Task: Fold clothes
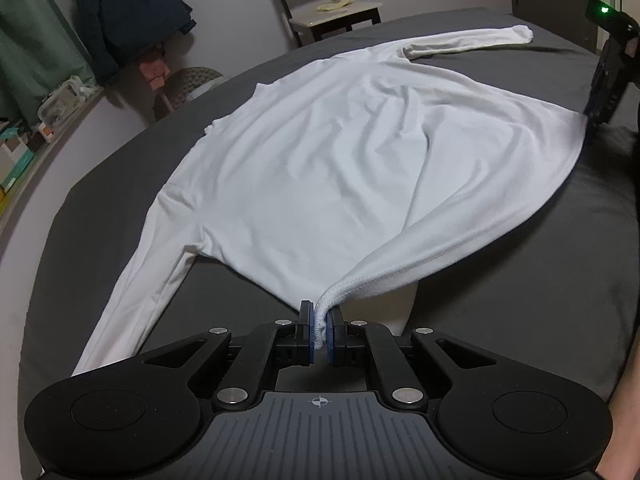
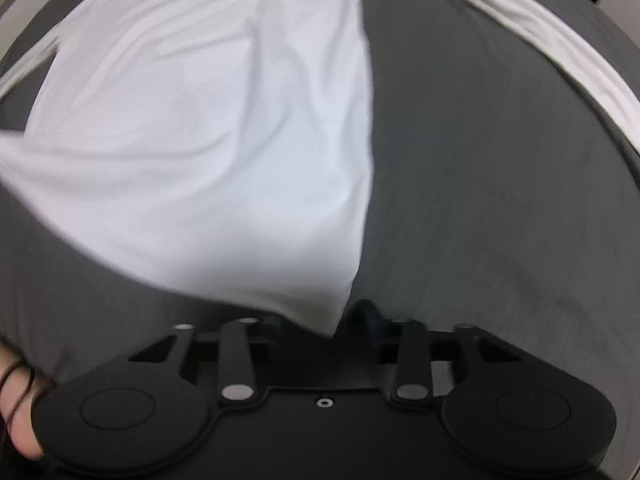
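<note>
**Left gripper pinching hem corner, right gripper state unclear – shirt being spread or drawn for first fold**

Left gripper (image 1: 319, 330): blue pads closed tight on a bunched corner of the hem of the white long-sleeved knit shirt (image 1: 320, 152). That corner is lifted off the dark grey bed sheet (image 1: 520, 300); the hem runs taut from it toward the other hem corner.

Right gripper (image 2: 324, 326): the frame is motion-blurred. The white cloth ends in a point between its fingers, which look spread apart, so I cannot tell whether it grips or has let go. In the left wrist view the right gripper (image 1: 596, 114) sits at the far hem corner, touching the cloth.

Shirt: lying mostly flat on the sheet, chest and collar away from the left gripper, one sleeve (image 1: 132, 280) trailing near the bed edge, the other sleeve (image 1: 472, 42) stretched out at the far side.

Judgement: early stage, hem held at both corners, garment not yet folded. Next move calls for both corners carried together, level and at equal tension, toward the shoulders; the right grip should be confirmed first, or that corner may slip
</note>
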Available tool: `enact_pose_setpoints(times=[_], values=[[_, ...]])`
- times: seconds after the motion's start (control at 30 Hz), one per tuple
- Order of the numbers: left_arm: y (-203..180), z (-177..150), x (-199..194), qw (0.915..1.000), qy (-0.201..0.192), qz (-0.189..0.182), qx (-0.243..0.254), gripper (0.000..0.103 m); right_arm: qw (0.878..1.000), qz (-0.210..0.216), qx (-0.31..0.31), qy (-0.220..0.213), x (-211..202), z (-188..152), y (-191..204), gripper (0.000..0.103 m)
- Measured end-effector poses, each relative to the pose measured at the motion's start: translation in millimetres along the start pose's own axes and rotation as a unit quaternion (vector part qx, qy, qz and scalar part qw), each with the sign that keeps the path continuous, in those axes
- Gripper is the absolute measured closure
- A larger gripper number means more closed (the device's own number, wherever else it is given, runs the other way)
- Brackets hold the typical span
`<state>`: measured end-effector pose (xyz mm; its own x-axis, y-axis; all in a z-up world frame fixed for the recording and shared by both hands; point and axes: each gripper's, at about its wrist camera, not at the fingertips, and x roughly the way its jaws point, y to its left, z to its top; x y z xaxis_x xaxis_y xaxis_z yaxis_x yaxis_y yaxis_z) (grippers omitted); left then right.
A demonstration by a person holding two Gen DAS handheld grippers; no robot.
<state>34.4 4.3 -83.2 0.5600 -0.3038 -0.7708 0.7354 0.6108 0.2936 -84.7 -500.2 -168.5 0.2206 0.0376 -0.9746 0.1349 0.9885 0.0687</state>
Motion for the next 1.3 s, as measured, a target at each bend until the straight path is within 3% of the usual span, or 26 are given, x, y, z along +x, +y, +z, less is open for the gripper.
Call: enact_pose_setpoints(times=[0.03,0.17,0.33,0.47,0.53,0.67,0.97,1.13,1.2,1.23,1.27,1.3], values=[[0.7,-0.3,0.5,1.0000,0.001,0.000,-0.001,0.098,1.000,0.004,0.021,-0.020,-5.4,3.2,-6.0,0.080],[1.5,-3.5,6.9,0.9999,0.010,-0.003,-0.002,0.098,0.992,0.030,0.096,-0.074,-21.8,13.6,-29.1,0.080],[3.5,-6.9,17.1,0.9998,0.018,-0.003,-0.008,0.098,0.984,0.053,0.154,-0.077,-12.5,11.4,-34.5,0.080],[4.0,-10.5,21.9,0.9996,0.025,-0.005,-0.011,0.098,0.963,0.122,0.230,-0.071,-2.5,13.0,-44.9,0.077],[3.1,-12.6,21.9,0.9996,0.027,-0.006,-0.008,0.098,0.958,0.133,0.243,-0.078,-7.4,10.8,-45.4,0.072],[1.8,-15.5,21.2,0.9996,0.026,-0.009,-0.005,0.098,0.959,0.119,0.234,-0.106,-22.6,17.0,-46.2,0.056],[-1.6,-20.6,18.3,0.9996,0.023,-0.012,-0.006,0.098,0.968,0.097,0.211,-0.101,-29.0,36.0,-33.0,0.056],[-4.5,-19.9,9.9,0.9999,0.012,-0.010,0.002,0.098,0.979,0.040,0.175,-0.095,-17.7,47.8,-20.7,0.052],[-6.0,-19.1,5.1,0.9999,0.008,-0.010,0.006,0.098,0.986,0.021,0.146,-0.082,-11.2,50.3,-17.3,0.065],[-7.0,-19.0,2.9,0.9999,0.006,-0.010,0.009,0.098,0.988,0.012,0.131,-0.076,-9.2,50.5,-16.5,0.083],[-7.9,-18.9,0.8,0.9999,0.004,-0.010,0.012,0.098,0.990,0.003,0.118,-0.072,-9.2,49.4,-16.8,0.095],[-8.8,-18.8,-1.4,0.9998,0.002,-0.010,0.014,0.098,0.992,-0.005,0.107,-0.072,-11.2,47.4,-18.0,0.096]])
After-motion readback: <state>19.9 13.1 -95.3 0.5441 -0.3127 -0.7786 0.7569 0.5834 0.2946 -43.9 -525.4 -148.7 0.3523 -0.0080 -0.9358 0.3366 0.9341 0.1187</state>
